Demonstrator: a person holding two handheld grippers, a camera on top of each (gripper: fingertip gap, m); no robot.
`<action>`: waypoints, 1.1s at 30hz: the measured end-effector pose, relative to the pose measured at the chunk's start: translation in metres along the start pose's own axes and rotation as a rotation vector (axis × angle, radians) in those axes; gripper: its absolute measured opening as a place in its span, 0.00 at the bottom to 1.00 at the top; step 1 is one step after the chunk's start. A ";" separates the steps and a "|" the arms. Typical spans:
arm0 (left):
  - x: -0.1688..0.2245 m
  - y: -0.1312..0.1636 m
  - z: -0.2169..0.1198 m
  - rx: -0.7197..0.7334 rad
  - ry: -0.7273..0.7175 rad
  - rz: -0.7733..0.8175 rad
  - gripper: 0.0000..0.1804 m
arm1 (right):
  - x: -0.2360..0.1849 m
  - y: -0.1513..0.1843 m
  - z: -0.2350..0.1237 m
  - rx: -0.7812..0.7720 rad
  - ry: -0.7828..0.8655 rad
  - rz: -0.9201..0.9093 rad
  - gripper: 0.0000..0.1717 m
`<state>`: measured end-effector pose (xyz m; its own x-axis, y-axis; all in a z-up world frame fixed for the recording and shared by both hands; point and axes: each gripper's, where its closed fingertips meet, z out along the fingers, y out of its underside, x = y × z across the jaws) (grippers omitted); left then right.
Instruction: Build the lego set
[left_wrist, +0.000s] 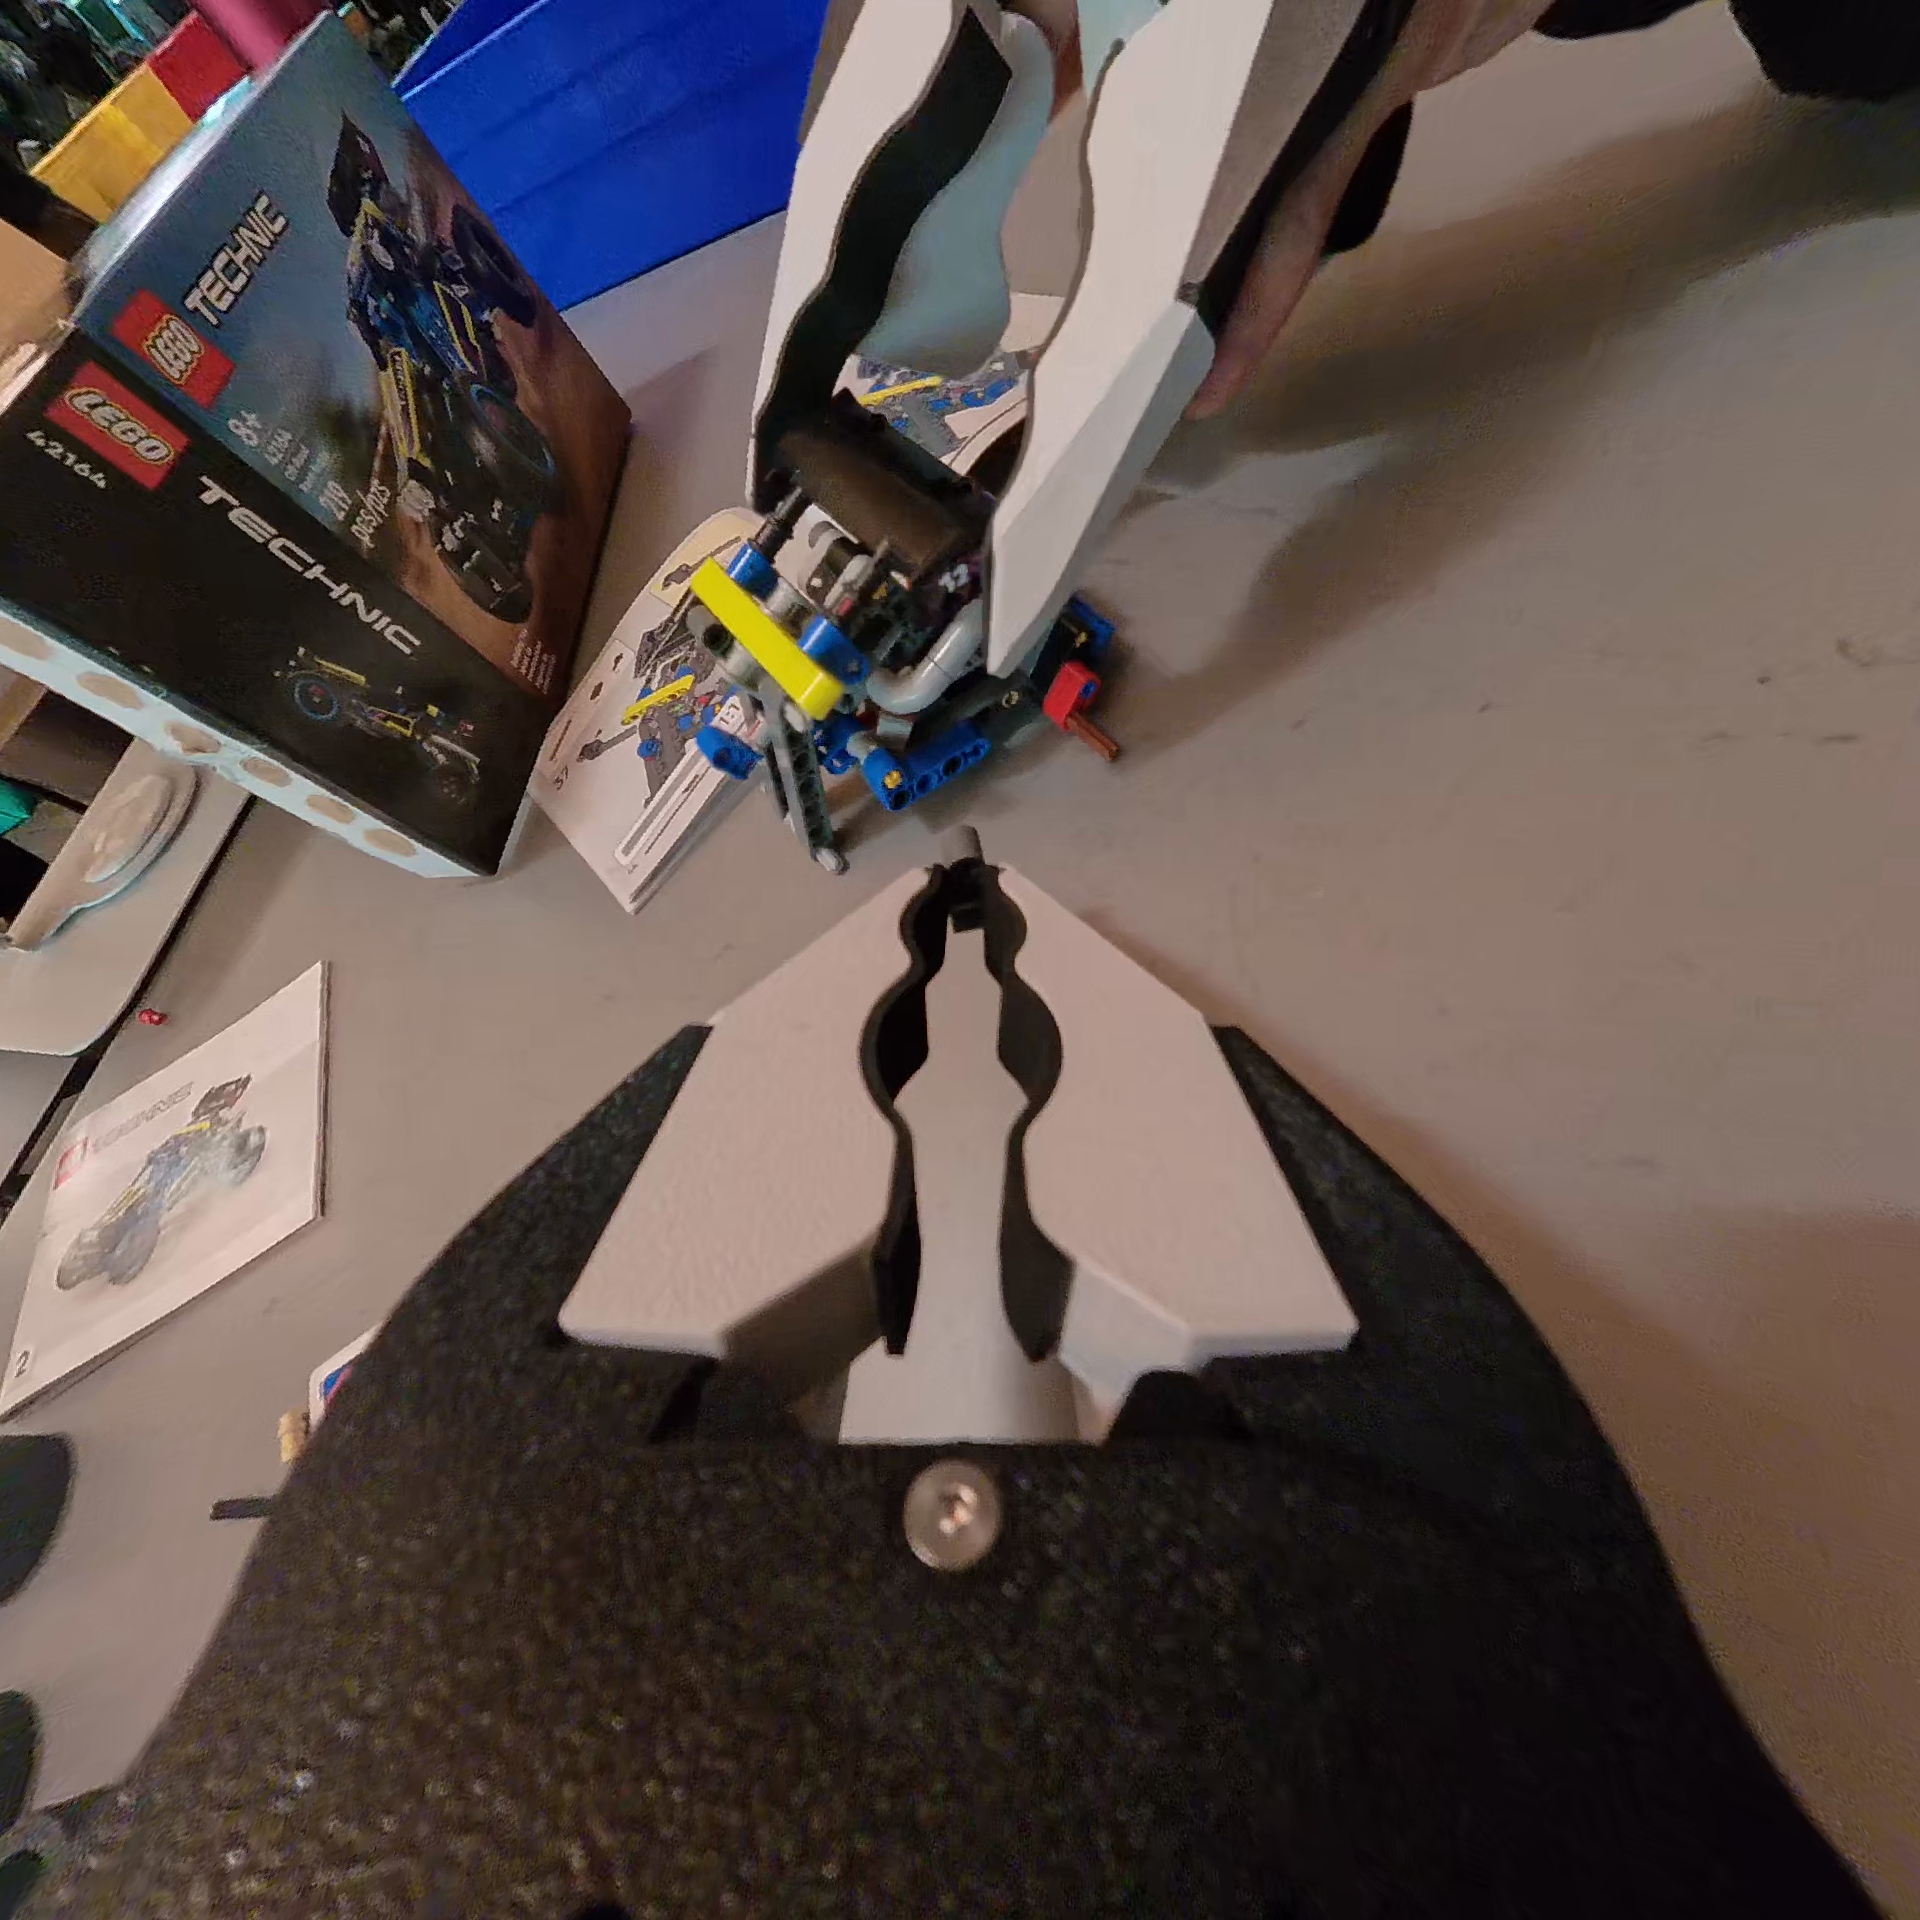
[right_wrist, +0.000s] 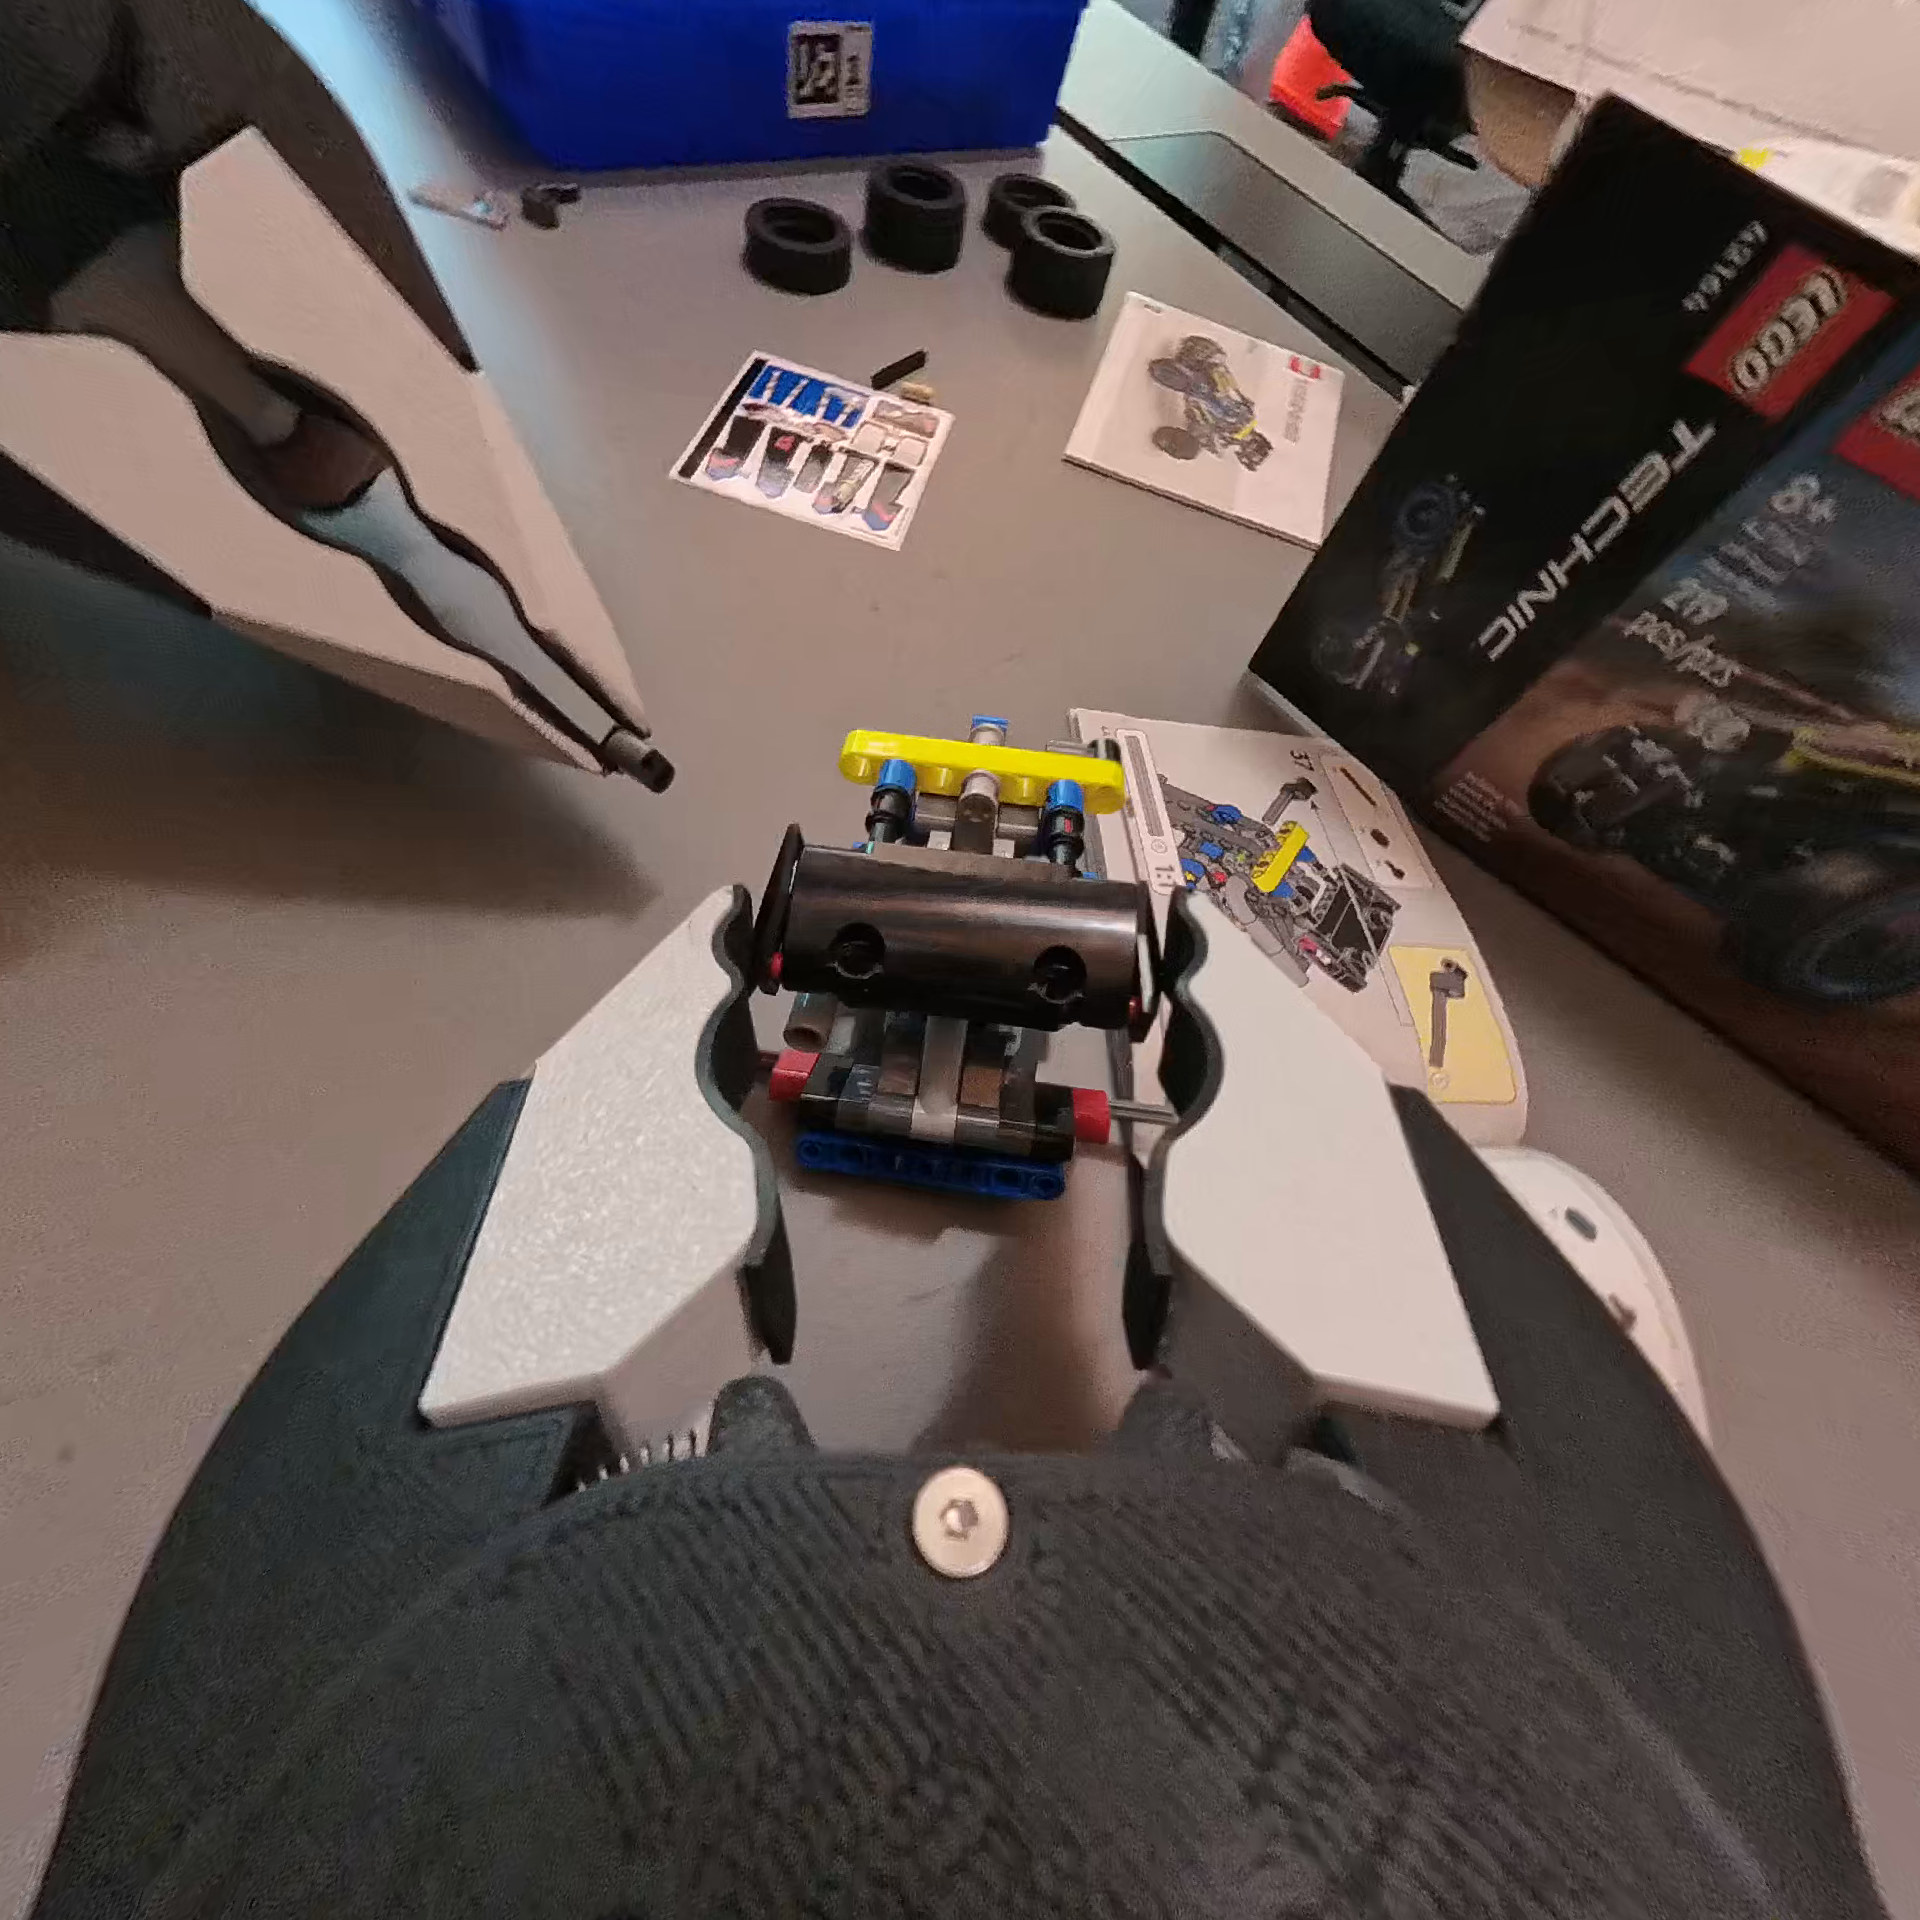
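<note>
Right wrist view first: the right gripper (right_wrist: 951, 961) has its fingers spread wide around a half-built brick model (right_wrist: 951, 966), and both pads sit right against the ends of its black cylinder block, so it looks clamped on. That model stands on the grey bench (right_wrist: 312, 987), yellow beam at its far end, partly over an open instruction booklet (right_wrist: 1330, 894). Off to the left, the left gripper (left_wrist: 961, 873) has its fingers nearly together, pinching a small grey pin (right_wrist: 639, 764) that pokes out past the tips; it hangs just beside the model, not touching. Further back lie a sticker sheet (right_wrist: 816, 452), a second booklet (right_wrist: 1210, 426), four black tyres (right_wrist: 925, 239), then a blue bin (right_wrist: 748, 73). The set's box (right_wrist: 1621, 582) stands at right
</note>
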<state>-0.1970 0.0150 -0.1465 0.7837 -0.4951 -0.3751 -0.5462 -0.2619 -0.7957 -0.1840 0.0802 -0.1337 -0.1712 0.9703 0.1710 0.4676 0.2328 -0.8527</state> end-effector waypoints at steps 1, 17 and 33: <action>0.000 0.000 0.000 0.000 -0.001 0.000 0.02 | 0.000 0.000 0.000 -0.003 -0.020 -0.032 0.44; 0.000 0.000 0.000 -0.005 -0.009 0.013 0.02 | -0.002 0.000 -0.027 -0.036 -0.345 -0.191 0.55; 0.000 -0.006 0.001 -0.020 -0.035 0.088 0.02 | -0.006 0.004 -0.093 -0.035 0.099 0.033 0.46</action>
<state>-0.1932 0.0171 -0.1427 0.7422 -0.4880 -0.4593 -0.6187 -0.2356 -0.7495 -0.1003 0.0812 -0.0917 -0.0693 0.9788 0.1929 0.5022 0.2013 -0.8410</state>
